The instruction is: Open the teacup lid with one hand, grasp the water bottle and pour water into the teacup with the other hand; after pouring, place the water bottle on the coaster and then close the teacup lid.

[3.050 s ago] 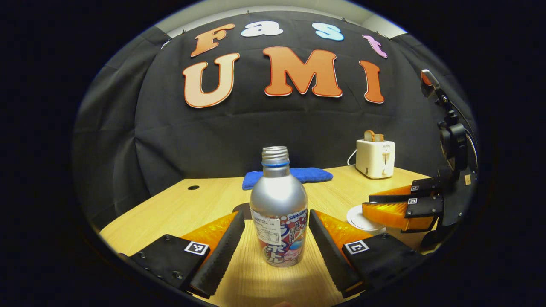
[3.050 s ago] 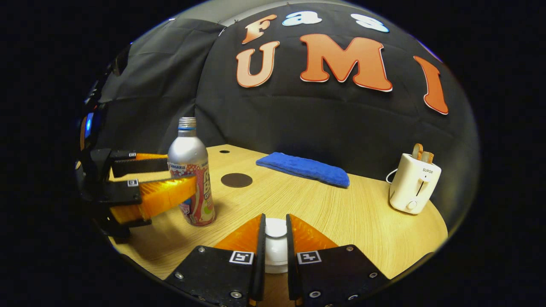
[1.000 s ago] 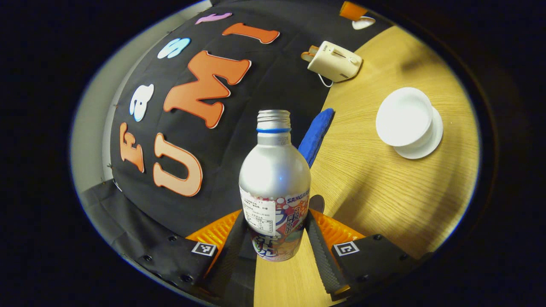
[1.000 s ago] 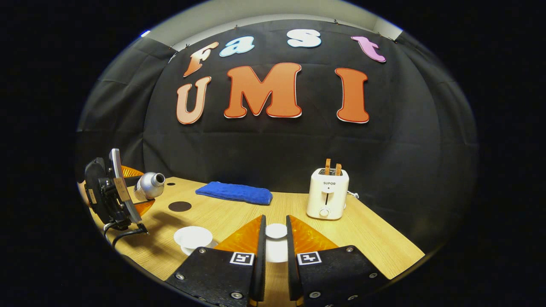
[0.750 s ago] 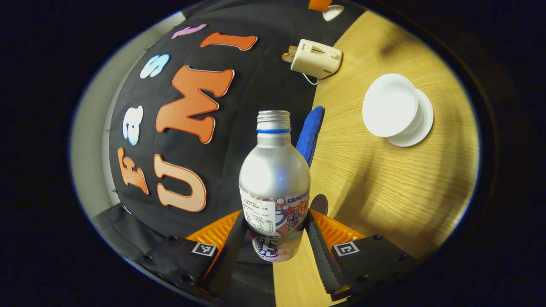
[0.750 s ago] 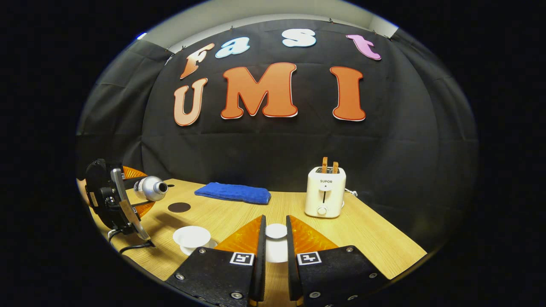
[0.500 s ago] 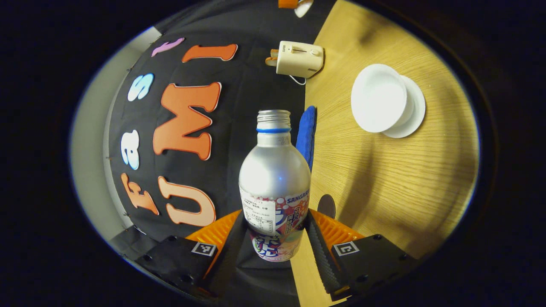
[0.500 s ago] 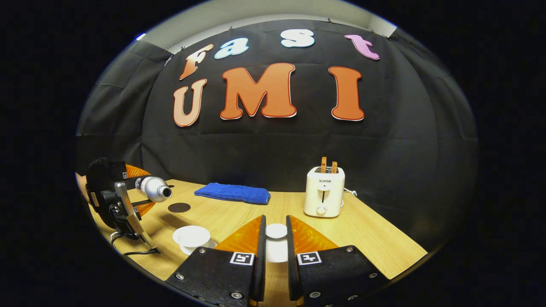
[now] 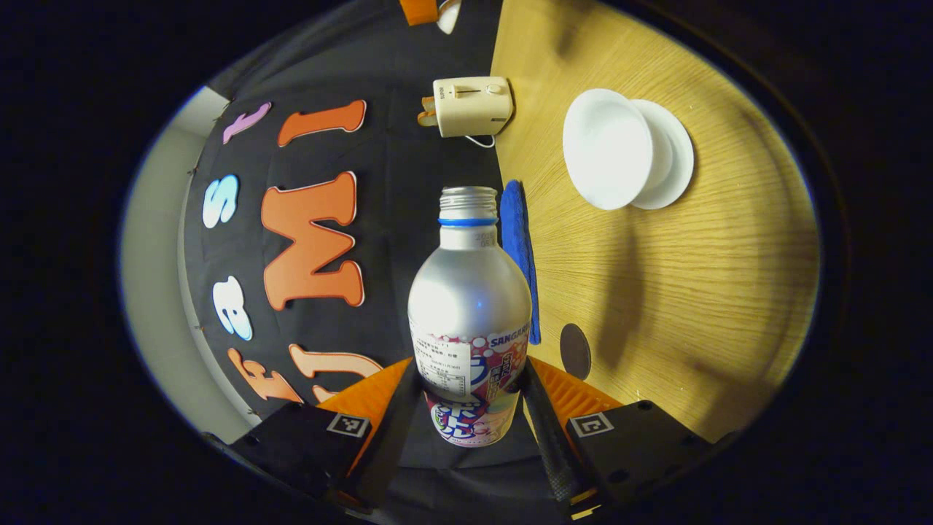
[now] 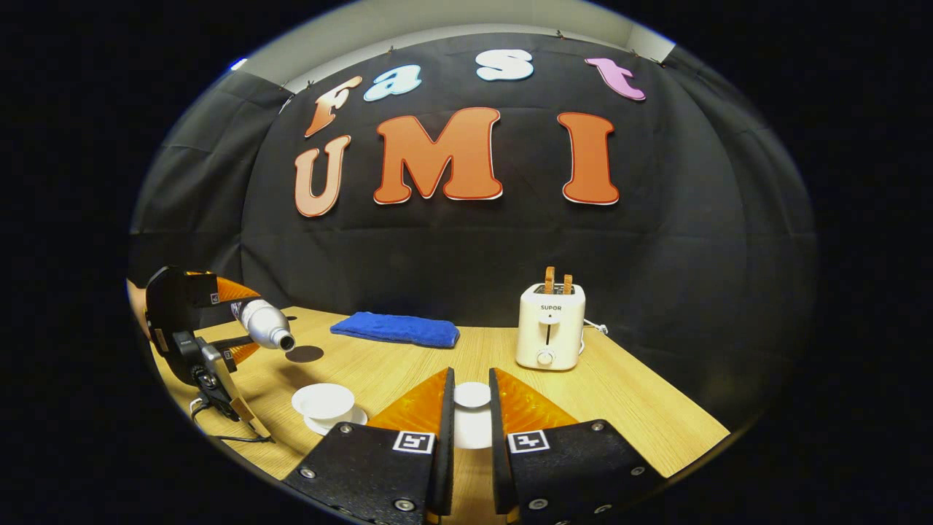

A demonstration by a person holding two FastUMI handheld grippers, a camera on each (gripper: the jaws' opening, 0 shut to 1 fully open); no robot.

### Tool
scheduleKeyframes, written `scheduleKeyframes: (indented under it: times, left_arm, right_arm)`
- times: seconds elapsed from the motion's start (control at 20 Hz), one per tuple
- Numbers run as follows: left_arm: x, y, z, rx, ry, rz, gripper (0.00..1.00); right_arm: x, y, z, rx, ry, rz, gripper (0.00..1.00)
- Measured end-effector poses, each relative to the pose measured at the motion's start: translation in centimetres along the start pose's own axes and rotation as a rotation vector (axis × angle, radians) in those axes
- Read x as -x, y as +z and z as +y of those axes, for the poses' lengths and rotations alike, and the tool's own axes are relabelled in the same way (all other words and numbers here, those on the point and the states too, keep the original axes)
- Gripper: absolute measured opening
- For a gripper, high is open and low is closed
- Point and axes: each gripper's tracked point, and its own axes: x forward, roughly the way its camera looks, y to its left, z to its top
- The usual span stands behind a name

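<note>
My left gripper (image 9: 468, 397) is shut on the silver water bottle (image 9: 469, 313), capless, with a printed label. In the right gripper view that bottle (image 10: 266, 327) is tipped past level, mouth pointing down and right, still left of and above the open white teacup (image 10: 323, 403) on its saucer. The same teacup (image 9: 609, 149) lies at the upper right of the left gripper view. My right gripper (image 10: 471, 408) is shut on the white teacup lid (image 10: 472, 423), held above the table to the right of the cup. A dark round coaster (image 10: 305, 354) lies behind the cup.
A blue folded cloth (image 10: 394, 329) lies by the back wall on the wooden table (image 10: 641, 415). A white toaster (image 10: 549, 327) with two slices stands at the back right. A cable (image 10: 226, 434) trails from the left gripper near the table's front left edge.
The left gripper has rolled further, tipping the bottle's mouth from roughly level to pointing downward toward the cup. The right gripper holds the lid nearly still.
</note>
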Motion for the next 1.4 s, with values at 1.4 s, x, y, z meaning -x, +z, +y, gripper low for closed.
scheduleKeyframes:
  times: [1.4]
  left_arm:
    - [-0.6,1.8,4.6,-0.286,0.081,-0.070,0.87]
  right_arm:
    - [-0.1,0.5,-0.1,-0.007,0.018,-0.010,0.22]
